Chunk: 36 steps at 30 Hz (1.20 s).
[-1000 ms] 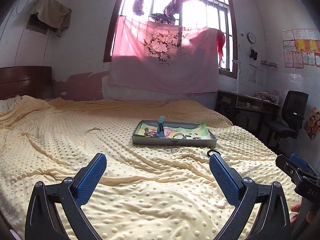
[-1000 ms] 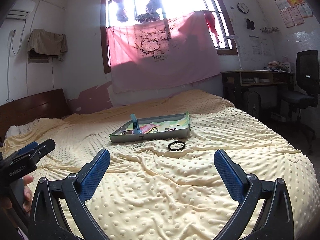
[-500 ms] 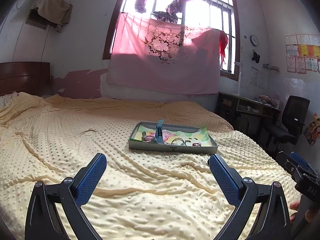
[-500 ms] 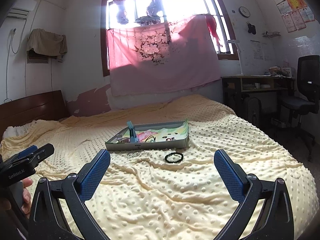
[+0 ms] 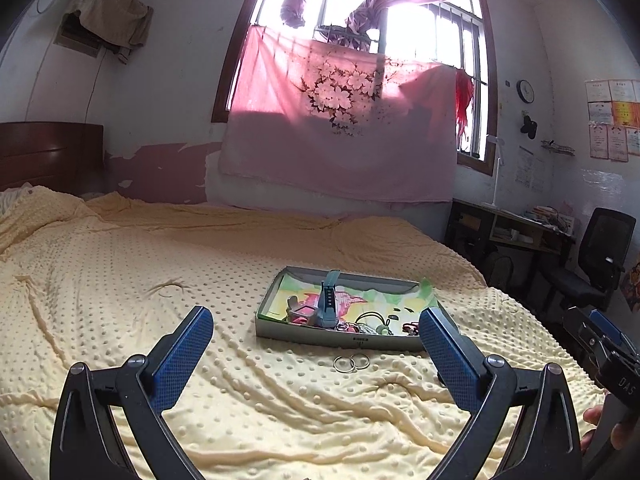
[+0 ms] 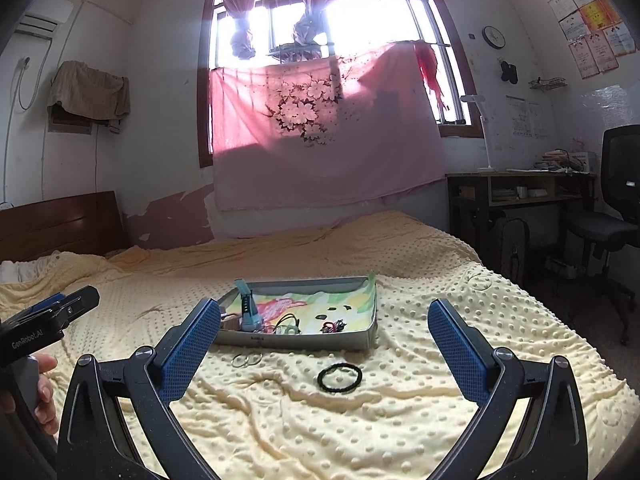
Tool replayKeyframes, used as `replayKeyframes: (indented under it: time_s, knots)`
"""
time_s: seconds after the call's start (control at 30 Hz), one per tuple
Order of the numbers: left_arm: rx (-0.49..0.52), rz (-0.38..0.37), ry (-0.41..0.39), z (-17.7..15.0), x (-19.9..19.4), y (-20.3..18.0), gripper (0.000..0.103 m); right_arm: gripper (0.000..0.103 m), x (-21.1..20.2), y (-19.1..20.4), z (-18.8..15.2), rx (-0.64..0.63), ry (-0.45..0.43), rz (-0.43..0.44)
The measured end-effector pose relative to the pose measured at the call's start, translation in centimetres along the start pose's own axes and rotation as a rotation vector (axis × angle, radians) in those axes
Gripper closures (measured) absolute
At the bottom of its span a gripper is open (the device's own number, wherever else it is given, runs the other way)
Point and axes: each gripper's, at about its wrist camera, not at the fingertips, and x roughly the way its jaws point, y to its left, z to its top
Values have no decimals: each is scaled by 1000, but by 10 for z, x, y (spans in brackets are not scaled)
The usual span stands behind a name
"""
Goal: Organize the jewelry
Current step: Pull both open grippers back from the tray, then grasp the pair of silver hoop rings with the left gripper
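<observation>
Right wrist: rings (image 6: 247, 359) before tray (image 6: 304, 340)

The small pieces heaped in the tray (image 5: 362, 342) are too tiny and tangled to name one by one. In the left view, the right finger (image 5: 448, 354) covers the tray's near right corner and hides the black band. The frame edges cut off both grippers' handles, and the office chair (image 6: 618, 216) runs off the right.
</observation>
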Motion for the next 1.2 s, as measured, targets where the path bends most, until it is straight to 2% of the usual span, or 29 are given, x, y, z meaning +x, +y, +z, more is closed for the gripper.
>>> replayKeyframes:
  time_s: [0.23,0.63,0.97,1.2]
  knots:
    - [10,2,46,-7,51,-1,0,1,48,-9,-9,11,44,-9]
    - [21,-3,130,-24,114,-3,0,1,116,-15,-34,22,120,-23]
    - [25,-18,221,-37,148,-1,0,1,152,-14,-60,14,241,0]
    - [10,-63,298,-45,169,-1,0,1,160,-13,-67,13,272,42]
